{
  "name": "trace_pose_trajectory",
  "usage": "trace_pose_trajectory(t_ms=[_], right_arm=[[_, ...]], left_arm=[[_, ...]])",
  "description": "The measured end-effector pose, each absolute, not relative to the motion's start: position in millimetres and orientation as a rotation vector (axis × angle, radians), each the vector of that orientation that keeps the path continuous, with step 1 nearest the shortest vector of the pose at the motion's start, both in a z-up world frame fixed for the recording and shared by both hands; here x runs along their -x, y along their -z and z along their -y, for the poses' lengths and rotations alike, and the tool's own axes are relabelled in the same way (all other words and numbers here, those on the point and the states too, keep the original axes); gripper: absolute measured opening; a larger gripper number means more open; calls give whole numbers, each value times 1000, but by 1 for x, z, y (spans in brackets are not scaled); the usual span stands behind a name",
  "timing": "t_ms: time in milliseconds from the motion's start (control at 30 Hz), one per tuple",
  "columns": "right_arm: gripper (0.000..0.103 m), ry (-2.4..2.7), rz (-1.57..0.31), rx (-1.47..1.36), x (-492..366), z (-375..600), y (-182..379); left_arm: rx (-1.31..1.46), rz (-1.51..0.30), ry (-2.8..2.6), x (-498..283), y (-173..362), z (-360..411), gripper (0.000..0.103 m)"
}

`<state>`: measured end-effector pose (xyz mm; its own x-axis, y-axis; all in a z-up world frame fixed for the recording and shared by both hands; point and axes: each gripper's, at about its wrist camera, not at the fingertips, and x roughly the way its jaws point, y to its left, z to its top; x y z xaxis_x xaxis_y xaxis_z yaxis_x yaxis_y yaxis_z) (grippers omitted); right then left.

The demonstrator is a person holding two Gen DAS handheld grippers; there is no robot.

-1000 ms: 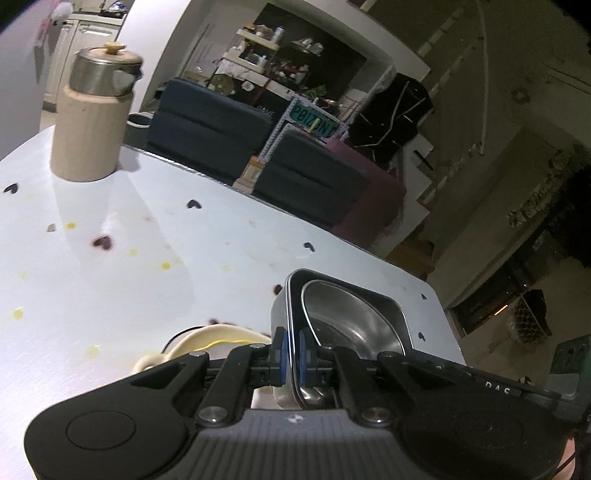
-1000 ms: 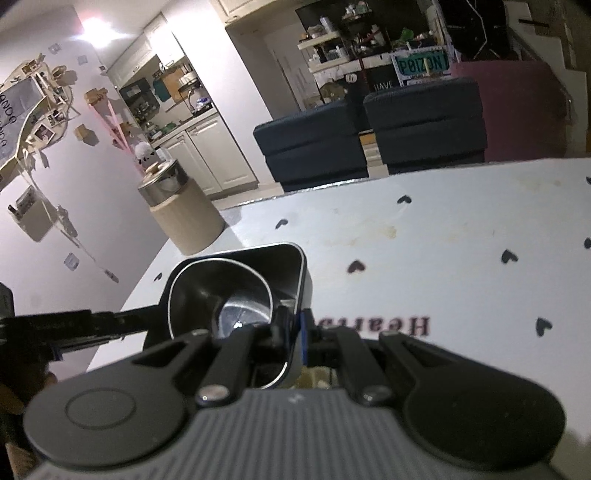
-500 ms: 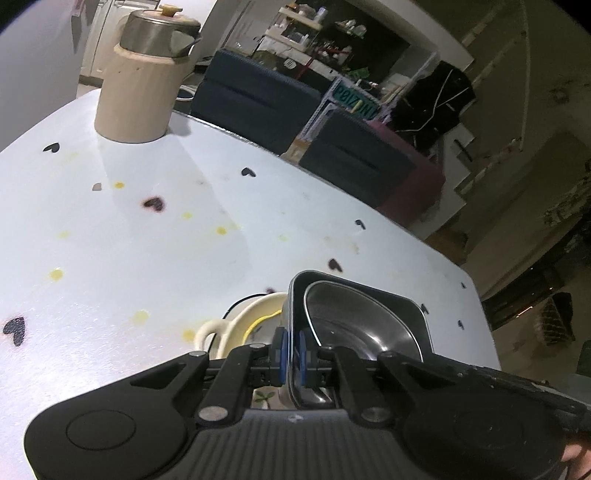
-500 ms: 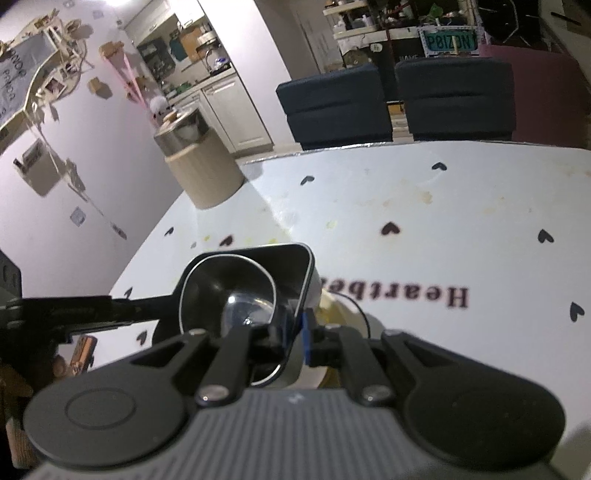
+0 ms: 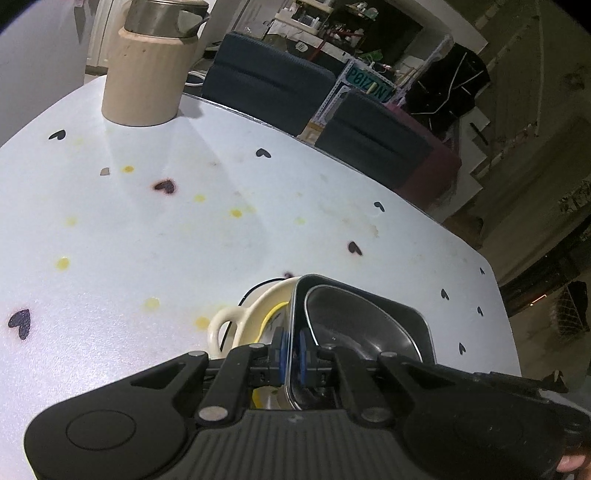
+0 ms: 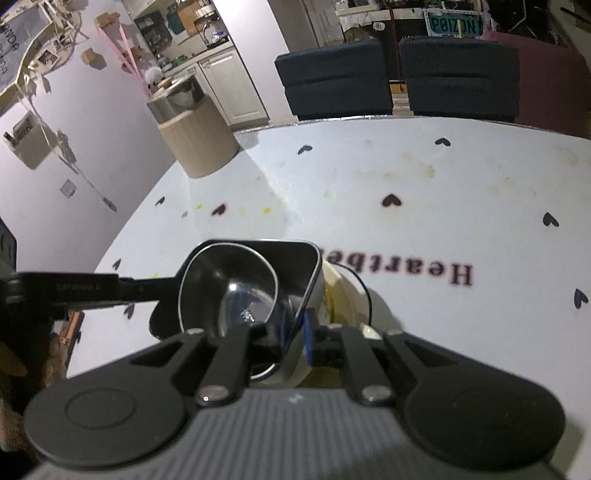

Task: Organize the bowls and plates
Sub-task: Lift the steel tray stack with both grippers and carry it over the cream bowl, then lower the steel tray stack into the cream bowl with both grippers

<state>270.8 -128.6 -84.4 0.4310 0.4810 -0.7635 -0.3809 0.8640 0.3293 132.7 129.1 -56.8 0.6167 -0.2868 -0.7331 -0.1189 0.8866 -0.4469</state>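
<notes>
Both claws had carried the steel tray (image 5: 373, 328) lower over the cream bowl (image 5: 251, 317). My left claw (image 5: 291, 350) and right claw (image 6: 299, 328) were clamped on opposite tray rims, the bowl directly beneath, on the surface (image 5: 184, 229).

We see a white table (image 5: 258, 206) printed with small black hearts (image 5: 263, 152) and dotted with yellow stains (image 5: 235, 212). At its far corner stands a beige ribbed canister (image 5: 146, 79) topped by a steel pot (image 5: 162, 18). Beyond sit two dark blue chairs (image 6: 334, 79).
</notes>
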Motion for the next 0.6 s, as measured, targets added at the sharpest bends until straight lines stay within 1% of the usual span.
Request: trace_pose_trajectory(t_ms=[233, 600], right_arm=[[12, -514, -1031, -61, -272, 119, 95], [13, -508, -1043, -28, -271, 112, 100]], left_arm=[[460, -939, 92, -136, 63, -125, 7], [465, -929, 88, -136, 65, -125, 7]])
